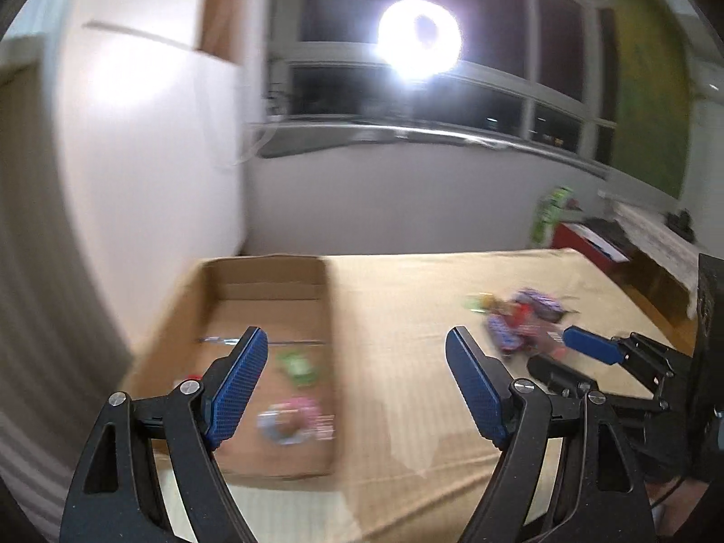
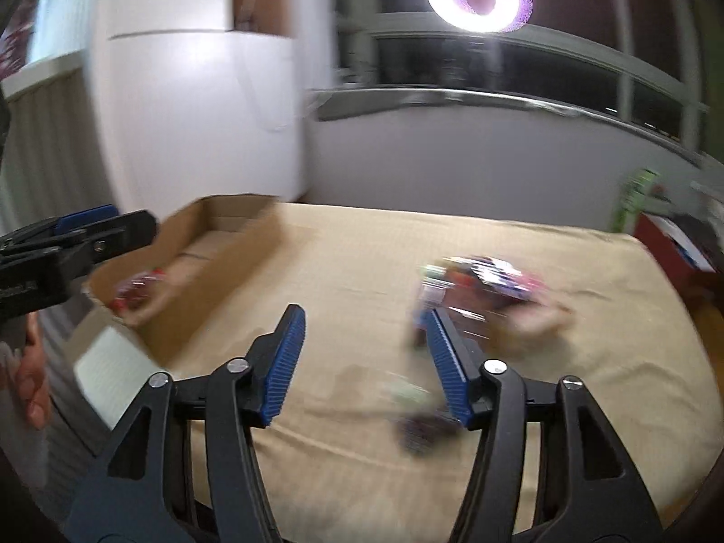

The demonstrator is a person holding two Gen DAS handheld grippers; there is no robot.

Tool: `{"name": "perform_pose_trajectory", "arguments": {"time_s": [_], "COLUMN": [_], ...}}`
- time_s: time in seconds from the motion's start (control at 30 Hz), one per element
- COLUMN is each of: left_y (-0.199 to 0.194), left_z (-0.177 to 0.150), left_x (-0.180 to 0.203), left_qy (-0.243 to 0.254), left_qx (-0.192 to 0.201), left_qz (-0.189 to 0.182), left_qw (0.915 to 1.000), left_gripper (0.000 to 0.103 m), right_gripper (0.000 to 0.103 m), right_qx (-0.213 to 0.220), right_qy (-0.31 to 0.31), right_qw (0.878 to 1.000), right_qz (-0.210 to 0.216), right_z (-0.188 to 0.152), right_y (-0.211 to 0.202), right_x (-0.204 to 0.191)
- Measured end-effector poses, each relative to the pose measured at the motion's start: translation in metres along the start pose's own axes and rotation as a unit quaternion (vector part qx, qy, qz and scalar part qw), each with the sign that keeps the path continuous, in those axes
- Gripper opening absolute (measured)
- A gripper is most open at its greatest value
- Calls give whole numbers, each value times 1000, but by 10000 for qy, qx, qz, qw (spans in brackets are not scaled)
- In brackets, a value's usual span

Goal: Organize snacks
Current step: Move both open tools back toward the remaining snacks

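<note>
A tan cloth covers the bench [image 1: 407, 362], which fills the lower half of both of my views. On it, at the left in both views, lies an open cardboard box [image 1: 217, 316]; through my left camera I see blurred snack packets on its floor, a green one [image 1: 298, 366] and a pink-and-blue one [image 1: 294, 421] nearer the bottom edge. The loose pile of snacks [image 2: 479, 280] sits right of centre in my right view, well apart from the box. My left gripper [image 1: 357, 389] stands wide with nothing between its blue pads; its left finger overlaps the box in the picture, its right finger the bare cloth. My right gripper [image 2: 362, 362] is about half open and empty, and the tip of its right finger overlaps the near edge of the pile in the picture; whether it touches I cannot tell through the blur. A small dark packet [image 2: 421, 434] lies on the cloth by that finger's base.
</note>
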State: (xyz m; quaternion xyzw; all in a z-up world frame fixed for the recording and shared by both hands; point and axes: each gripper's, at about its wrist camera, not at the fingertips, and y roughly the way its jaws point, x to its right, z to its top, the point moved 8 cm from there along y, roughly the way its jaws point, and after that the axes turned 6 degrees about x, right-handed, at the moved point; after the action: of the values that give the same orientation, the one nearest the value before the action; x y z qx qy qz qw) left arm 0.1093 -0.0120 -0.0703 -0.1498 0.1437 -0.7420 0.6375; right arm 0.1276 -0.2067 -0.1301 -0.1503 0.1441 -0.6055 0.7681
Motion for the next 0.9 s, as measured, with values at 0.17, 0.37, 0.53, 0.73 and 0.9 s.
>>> {"name": "perform_pose_trajectory", "arguments": {"time_s": [0.17, 0.37, 0.53, 0.73, 0.9], "left_y": [7, 3, -2, 2, 18], "left_z": [2, 7, 7, 0, -16], "left_x": [48, 66, 73, 80, 88], "left_qy": [352, 510, 524, 547, 551], "left_qx": [-55, 31, 57, -39, -269], "left_qz": [-465, -662, -654, -688, -768], "left_qw": [9983, 9965, 9965, 9961, 9952], "left_gripper": [81, 81, 81, 81, 81], "right_gripper": [62, 62, 62, 62, 62], "right_qx": [54, 149, 127, 6, -223], "right_qy": [337, 351, 331, 334, 338], "right_qw": [9981, 9977, 9982, 9986, 9985], "right_qz": [-508, -554, -477, -416, -359], "right_z": [-10, -3, -8, -17, -34], "right_y": [-30, -40, -40, -31, -17], "right_x": [55, 58, 52, 49, 47]}}
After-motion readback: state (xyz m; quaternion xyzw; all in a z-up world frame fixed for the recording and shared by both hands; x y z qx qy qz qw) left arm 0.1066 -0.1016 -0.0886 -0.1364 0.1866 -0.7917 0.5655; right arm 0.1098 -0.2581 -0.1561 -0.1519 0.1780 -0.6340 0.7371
